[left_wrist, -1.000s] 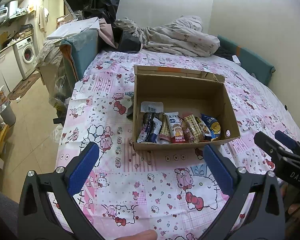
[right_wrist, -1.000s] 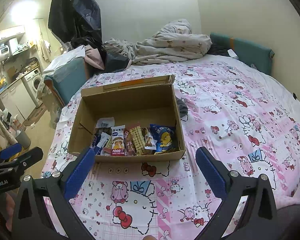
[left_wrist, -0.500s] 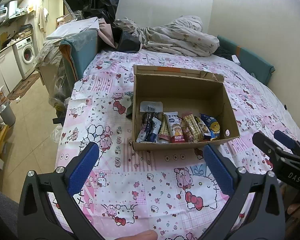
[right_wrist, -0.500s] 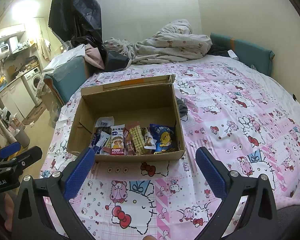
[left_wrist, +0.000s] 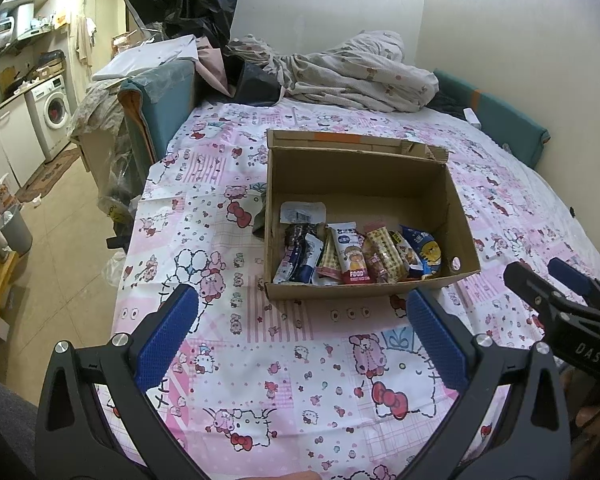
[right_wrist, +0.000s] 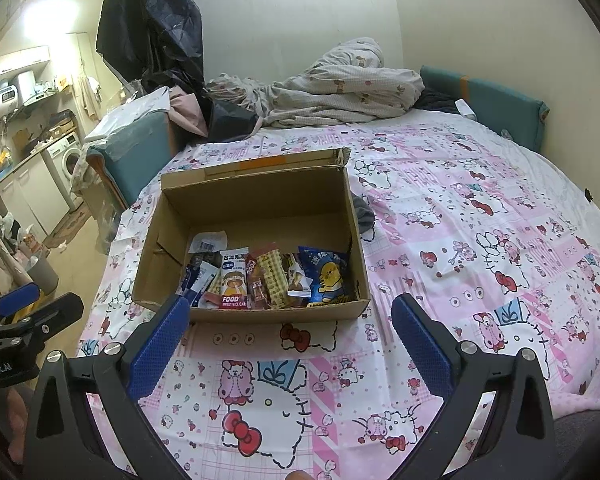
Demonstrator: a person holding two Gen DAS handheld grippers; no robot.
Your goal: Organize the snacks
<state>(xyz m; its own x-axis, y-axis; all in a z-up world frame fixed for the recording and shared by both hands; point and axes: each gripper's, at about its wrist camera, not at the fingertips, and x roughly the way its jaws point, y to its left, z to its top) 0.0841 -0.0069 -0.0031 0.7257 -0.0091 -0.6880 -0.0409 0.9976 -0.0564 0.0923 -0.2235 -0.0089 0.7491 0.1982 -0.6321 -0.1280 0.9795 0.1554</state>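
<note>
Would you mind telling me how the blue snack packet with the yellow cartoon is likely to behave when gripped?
The blue snack packet looks puffy, so it probably squashes and weighs little. Its glossy film may slip between gripper pads. Leaning against its neighbours in the cardboard box, it could flop over once disturbed.

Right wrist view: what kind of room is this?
Likely a small studio flat. The snack box sits on a bed with a pink cartoon sheet and a crumpled duvet, while a washing machine and kitchen counter stand at far left.

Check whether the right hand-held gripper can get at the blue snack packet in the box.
Probably yes: the right hand-held gripper is open and empty, the cardboard box has no lid, and the blue snack packet lies at its near right end.
</note>
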